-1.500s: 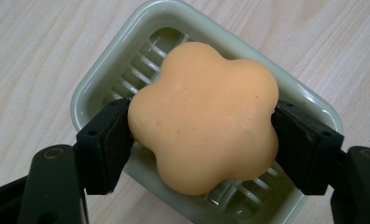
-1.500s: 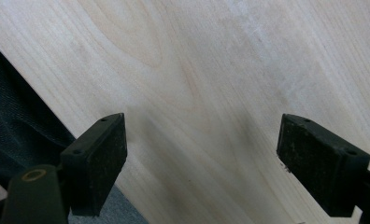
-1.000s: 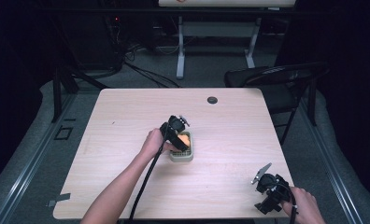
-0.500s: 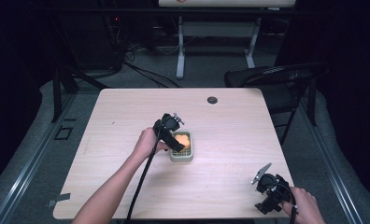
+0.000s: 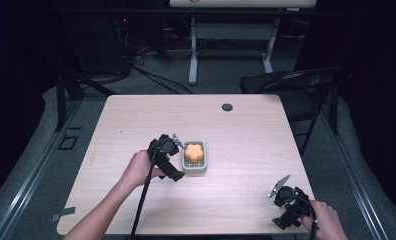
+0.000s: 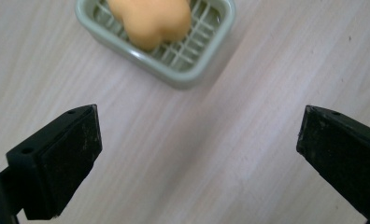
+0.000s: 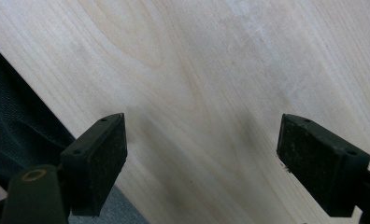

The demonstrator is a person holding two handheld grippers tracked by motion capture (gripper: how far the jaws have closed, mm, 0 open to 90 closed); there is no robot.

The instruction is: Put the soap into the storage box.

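An orange flower-shaped soap (image 5: 194, 151) lies in a pale green slatted dish (image 5: 195, 170) near the middle of the wooden table (image 5: 246, 135). My left gripper (image 5: 179, 158) hovers just left of the dish, apart from it. Its jaws have just been opening and stand wide with nothing between them. In the left gripper view, the left gripper (image 6: 199, 116) frames bare wood, with the soap (image 6: 150, 18) and dish (image 6: 192, 70) ahead of it. My right gripper (image 5: 282, 202) rests open at the table's front right corner. In the right gripper view, the right gripper (image 7: 202, 126) is over bare wood.
A small black round cap (image 5: 227, 107) sits in the table near its far edge. A dark folding chair (image 5: 296, 80) stands beyond the far right corner. White desk legs (image 5: 193, 55) and cables are on the floor behind. The table edge (image 7: 57, 116) runs close by my right gripper.
My left gripper drew back to the left and rose off the dish, its jaws spreading apart. The soap stays in the dish. My right gripper kept still.
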